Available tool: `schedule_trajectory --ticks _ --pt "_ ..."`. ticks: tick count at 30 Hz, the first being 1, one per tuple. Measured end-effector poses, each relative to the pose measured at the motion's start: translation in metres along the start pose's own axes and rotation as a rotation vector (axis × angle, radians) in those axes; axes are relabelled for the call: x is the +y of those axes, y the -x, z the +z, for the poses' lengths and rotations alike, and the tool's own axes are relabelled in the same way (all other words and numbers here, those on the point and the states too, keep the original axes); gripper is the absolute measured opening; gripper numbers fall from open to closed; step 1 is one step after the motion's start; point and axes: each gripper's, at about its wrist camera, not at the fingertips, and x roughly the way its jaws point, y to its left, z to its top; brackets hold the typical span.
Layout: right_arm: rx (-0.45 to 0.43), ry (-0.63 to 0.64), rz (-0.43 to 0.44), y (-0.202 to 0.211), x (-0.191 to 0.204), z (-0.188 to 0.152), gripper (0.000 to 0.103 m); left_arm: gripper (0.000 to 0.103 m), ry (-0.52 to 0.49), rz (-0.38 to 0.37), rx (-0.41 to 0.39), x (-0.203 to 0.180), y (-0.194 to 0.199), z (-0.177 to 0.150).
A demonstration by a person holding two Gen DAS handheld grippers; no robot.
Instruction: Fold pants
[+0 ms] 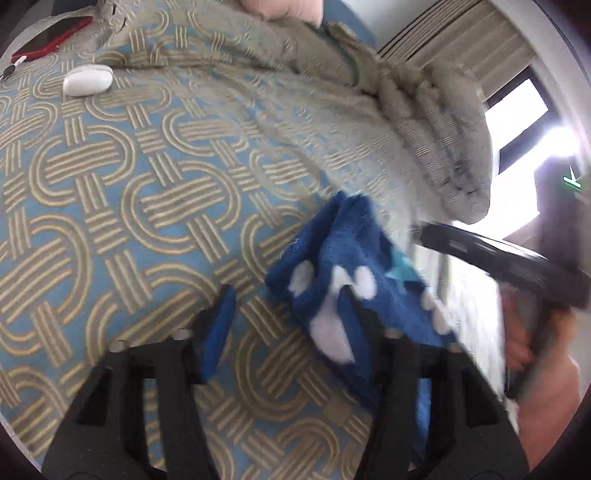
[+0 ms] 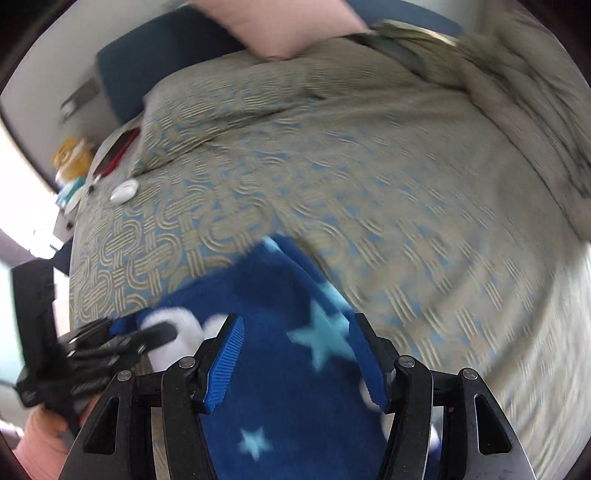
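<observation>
Blue fleece pants with white patches and pale blue stars lie on the patterned bedspread. In the right wrist view my right gripper is open, its blue-padded fingers on either side of the cloth. My left gripper is open; the pants are draped over its right finger, while the left finger stands apart over the bedspread. The left gripper also shows in the right wrist view, touching the pants' white-patched edge. The right gripper's black body shows in the left wrist view.
The bed's blue-and-tan bedspread fills both views. A bunched grey blanket lies at the far right. A white oval case, a red-edged phone and a pink pillow sit toward the head. A window is at the right.
</observation>
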Motion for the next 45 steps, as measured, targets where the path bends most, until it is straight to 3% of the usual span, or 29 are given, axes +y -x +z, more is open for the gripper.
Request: schedule_trajectory --ticks 1,2,6,9,12,13,14,19,23,25,27,29,31,33,34,35,36,42,45 --pt "0.003 0.025 0.015 -0.009 0.004 0.008 0.061 0.021 -0.009 -0.033 0.01 0.001 0.003 0.0" --pt "0.007 0.041 0.025 -0.014 0.005 0.013 0.061 0.015 -0.018 -0.052 0.024 0.001 0.003 0.0" --pt "0.057 0.085 0.059 -0.038 0.005 0.027 0.061 0.015 -0.037 -0.06 0.047 0.0 -0.007 0.0" --pt "0.106 0.081 0.129 -0.048 0.003 0.03 0.061 0.032 -0.027 -0.065 0.073 0.0 -0.018 0.0" --pt "0.139 0.079 0.14 -0.058 0.002 0.03 0.058 0.033 -0.04 -0.079 0.091 -0.005 -0.027 -0.001" --pt "0.153 0.063 0.132 -0.062 0.0 0.029 0.018 0.011 -0.057 -0.078 0.092 -0.008 -0.028 -0.002" --pt "0.174 0.039 0.105 -0.067 -0.001 0.03 0.003 0.011 -0.08 -0.08 0.091 -0.012 -0.027 -0.001" --pt "0.04 0.001 0.106 -0.033 -0.003 0.039 0.002 0.011 -0.135 -0.1 0.016 -0.033 -0.008 0.01" --pt "-0.007 -0.019 0.096 -0.021 -0.009 0.057 0.001 0.016 -0.2 -0.008 0.043 -0.04 -0.023 0.012" --pt "0.023 -0.006 0.103 -0.03 -0.007 0.06 0.002 0.025 -0.181 0.057 0.093 -0.032 -0.032 0.008" --pt "0.091 0.031 0.152 -0.045 -0.003 0.056 0.006 0.037 -0.148 0.081 0.094 -0.022 -0.027 0.001" --pt "0.128 0.073 0.132 -0.055 0.001 0.05 0.025 0.041 -0.131 0.066 0.082 -0.016 -0.017 -0.003" --pt "0.144 0.111 0.105 -0.062 0.004 0.043 0.056 0.041 -0.103 0.022 0.088 -0.012 -0.009 -0.005" --pt "0.137 0.116 0.101 -0.066 0.003 0.04 0.061 0.041 -0.089 -0.009 0.1 -0.011 -0.01 -0.005" --pt "0.14 0.108 0.102 -0.069 0.002 0.039 0.045 0.023 -0.089 -0.015 0.099 -0.011 -0.011 -0.005" --pt "0.153 0.09 0.095 -0.072 0.002 0.04 0.017 0.005 -0.088 -0.028 0.108 -0.011 -0.013 -0.004" --pt "0.158 0.067 0.088 -0.072 -0.001 0.04 0.005 0.005 -0.077 -0.044 0.119 -0.013 -0.016 -0.002" --pt "0.028 0.051 0.095 -0.033 -0.005 0.047 0.005 0.005 -0.104 -0.068 0.019 -0.034 -0.002 0.011" --pt "0.021 0.031 0.089 -0.033 -0.01 0.056 0.005 0.005 -0.111 -0.022 0.015 -0.036 -0.01 0.019"
